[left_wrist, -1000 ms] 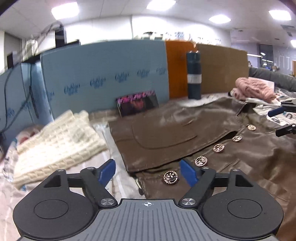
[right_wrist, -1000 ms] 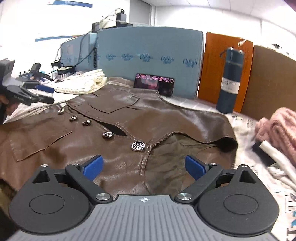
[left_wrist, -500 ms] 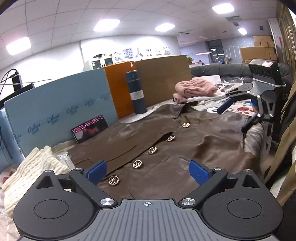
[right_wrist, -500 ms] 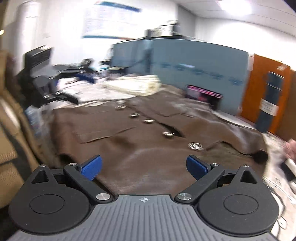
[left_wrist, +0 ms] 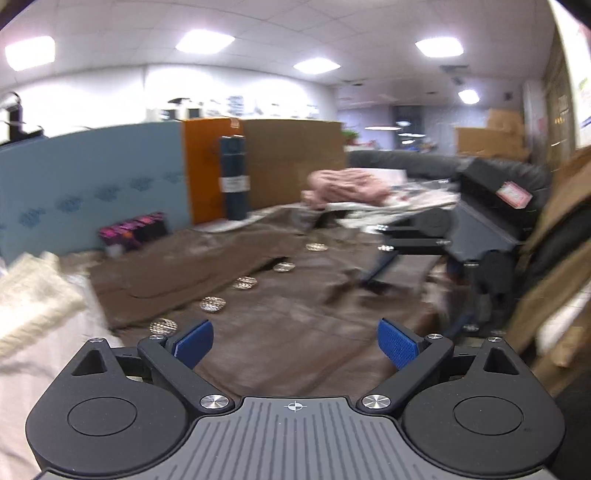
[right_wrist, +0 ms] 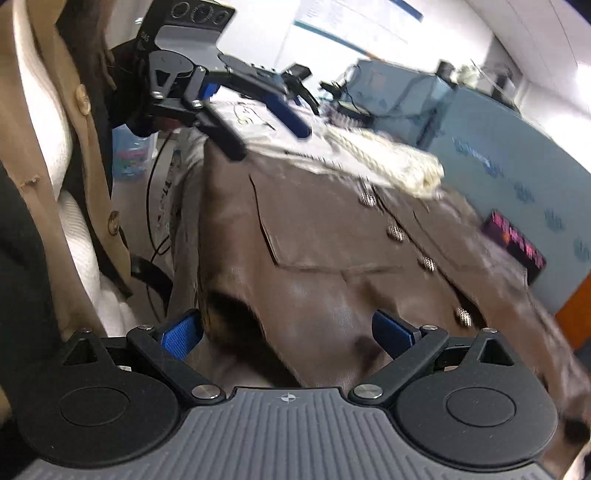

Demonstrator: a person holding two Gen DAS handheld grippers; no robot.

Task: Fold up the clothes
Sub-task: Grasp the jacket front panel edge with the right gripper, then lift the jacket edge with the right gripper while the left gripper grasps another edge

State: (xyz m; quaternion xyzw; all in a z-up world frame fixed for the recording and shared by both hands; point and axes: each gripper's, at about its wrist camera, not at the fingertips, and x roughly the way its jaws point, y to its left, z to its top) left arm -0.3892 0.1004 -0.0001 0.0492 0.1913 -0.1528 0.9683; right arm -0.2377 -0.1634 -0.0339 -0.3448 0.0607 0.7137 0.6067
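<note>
Your jacket lies spread flat on the desk, its near edge hanging off. Both tongs, left and right, are released. Pinch one slick layer only and it'll slide off, buttons snagging.

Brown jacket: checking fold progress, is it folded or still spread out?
Spread. The brown jacket lies flat, its button row and pocket exposed, no panel turned over.

My views bright under ceiling panels; motion blur smears both, fisheye bends edges, window wall glares.
</note>
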